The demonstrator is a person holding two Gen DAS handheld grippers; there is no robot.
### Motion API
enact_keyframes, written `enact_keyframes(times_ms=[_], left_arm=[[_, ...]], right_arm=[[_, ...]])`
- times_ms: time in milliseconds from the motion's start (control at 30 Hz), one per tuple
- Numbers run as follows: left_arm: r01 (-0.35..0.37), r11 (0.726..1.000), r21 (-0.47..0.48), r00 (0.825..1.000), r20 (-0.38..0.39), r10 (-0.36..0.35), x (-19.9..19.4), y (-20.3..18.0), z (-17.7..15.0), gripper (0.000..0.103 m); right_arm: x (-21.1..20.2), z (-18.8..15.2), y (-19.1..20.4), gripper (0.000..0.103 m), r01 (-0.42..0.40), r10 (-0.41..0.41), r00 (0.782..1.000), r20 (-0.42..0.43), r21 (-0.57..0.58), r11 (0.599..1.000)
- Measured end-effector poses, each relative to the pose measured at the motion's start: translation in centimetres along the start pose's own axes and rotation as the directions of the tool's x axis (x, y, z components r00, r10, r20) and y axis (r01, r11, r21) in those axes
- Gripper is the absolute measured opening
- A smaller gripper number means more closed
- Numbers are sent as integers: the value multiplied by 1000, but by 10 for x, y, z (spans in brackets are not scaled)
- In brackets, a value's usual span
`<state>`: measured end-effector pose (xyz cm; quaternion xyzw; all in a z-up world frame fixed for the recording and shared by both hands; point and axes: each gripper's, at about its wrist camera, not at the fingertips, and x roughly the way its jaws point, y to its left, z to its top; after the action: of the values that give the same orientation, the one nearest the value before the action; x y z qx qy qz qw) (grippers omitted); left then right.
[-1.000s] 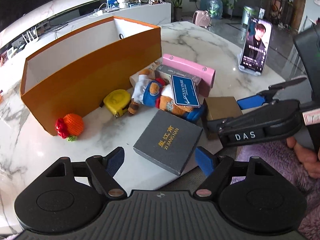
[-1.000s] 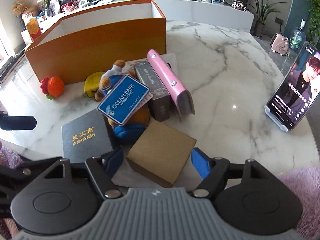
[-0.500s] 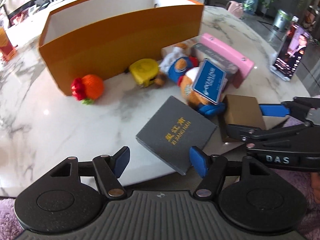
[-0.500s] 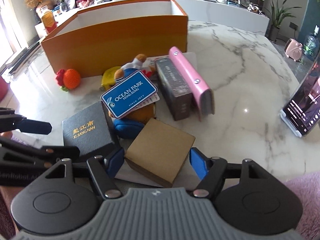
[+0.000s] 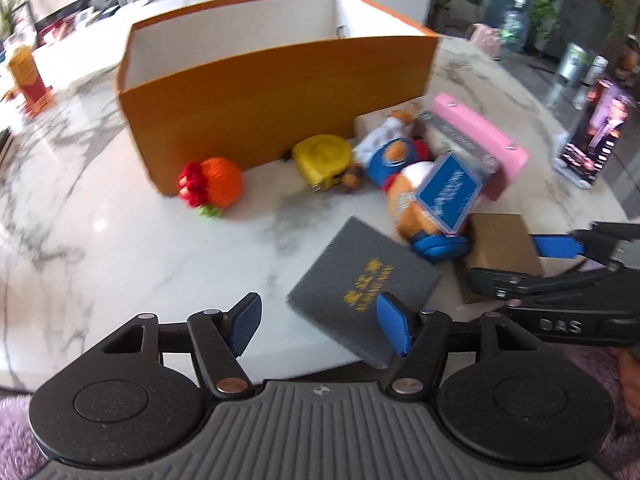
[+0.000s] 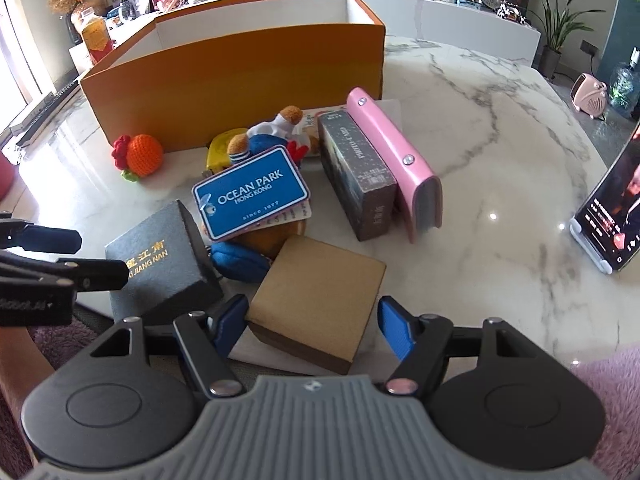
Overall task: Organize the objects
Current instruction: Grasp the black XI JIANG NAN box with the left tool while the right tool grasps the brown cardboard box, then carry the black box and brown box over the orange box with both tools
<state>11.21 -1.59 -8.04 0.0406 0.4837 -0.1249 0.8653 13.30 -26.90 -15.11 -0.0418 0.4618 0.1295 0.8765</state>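
An open orange box [image 5: 276,80] [image 6: 240,76] stands at the back of the marble table. In front of it lie a crocheted orange [image 5: 214,182] [image 6: 144,155], a yellow tape measure [image 5: 322,156], a plush toy [image 5: 404,160] with a blue Ocean Park tag [image 6: 250,194], a grey photo-card box [image 6: 356,176], a pink wallet [image 6: 394,164], a dark Xi Jiang Nan box [image 5: 362,284] [image 6: 160,258] and a brown cardboard box [image 6: 316,300] [image 5: 504,240]. My left gripper [image 5: 320,322] is open, left of the dark box's near corner. My right gripper [image 6: 306,326] is open around the brown box.
A phone on a stand [image 6: 612,216] [image 5: 596,136] plays video at the table's right edge. The table's near edge runs just ahead of both grippers. Behind the table is a white counter [image 6: 420,16] with small items and plants.
The left gripper has swung left, so the dark box now sits by its right finger. The right gripper has edged forward around the brown box. No object has moved.
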Motion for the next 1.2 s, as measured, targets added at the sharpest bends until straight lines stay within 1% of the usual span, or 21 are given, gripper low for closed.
enact_keyframes(times_ms=[67, 133, 233, 333, 367, 433, 467, 533, 667, 767, 900, 967, 1033, 1200], left_arm=[[2, 998, 61, 999, 40, -4, -5, -7, 2, 89], [0, 991, 136, 998, 55, -7, -6, -15, 3, 90], [-9, 973, 231, 999, 40, 0, 1, -26, 5, 91], [6, 948, 317, 1000, 10, -9, 10, -33, 5, 91], [15, 936, 351, 1000, -1, -15, 13, -35, 4, 91], [22, 919, 394, 1000, -18, -16, 18, -38, 4, 92], [26, 913, 408, 1000, -26, -17, 20, -38, 5, 94], [39, 904, 426, 999, -41, -23, 24, -39, 8, 94], [53, 899, 434, 997, -74, -23, 33, -40, 13, 94], [52, 904, 424, 996, -90, -15, 41, -39, 15, 93], [67, 922, 381, 994, -110, -26, 45, -34, 14, 93], [65, 931, 359, 994, -107, -28, 45, -31, 13, 92], [58, 938, 341, 994, -105, -23, 43, -30, 13, 91], [52, 967, 248, 994, -102, -28, 40, -20, 13, 90]], right_arm=[[0, 1, -1, 74, -4, 4, 1000, -2, 6, 1000], [1, 1, -2, 76, -2, 2, 1000, -4, 10, 1000], [0, 3, -5, 82, 8, -8, 1000, -2, 21, 1000], [0, 6, -8, 83, 5, -5, 1000, -6, 33, 999], [0, 6, -8, 83, 3, -2, 1000, -11, 38, 999], [0, 8, -10, 83, -6, 7, 1000, -18, 50, 999], [0, 9, -11, 83, -12, 13, 1000, -20, 58, 998], [1, 11, -14, 83, -29, 31, 999, -25, 79, 996], [5, 18, -16, 83, -40, 45, 998, -45, 101, 994], [8, 21, -15, 83, -50, 56, 997, -55, 107, 993], [14, 21, -14, 81, -40, 48, 996, -79, 99, 994], [17, 20, -15, 73, -43, 53, 994, -96, 104, 994], [19, 19, -16, 70, -55, 68, 992, -109, 119, 991], [17, 19, -16, 68, -44, 57, 992, -111, 116, 992]])
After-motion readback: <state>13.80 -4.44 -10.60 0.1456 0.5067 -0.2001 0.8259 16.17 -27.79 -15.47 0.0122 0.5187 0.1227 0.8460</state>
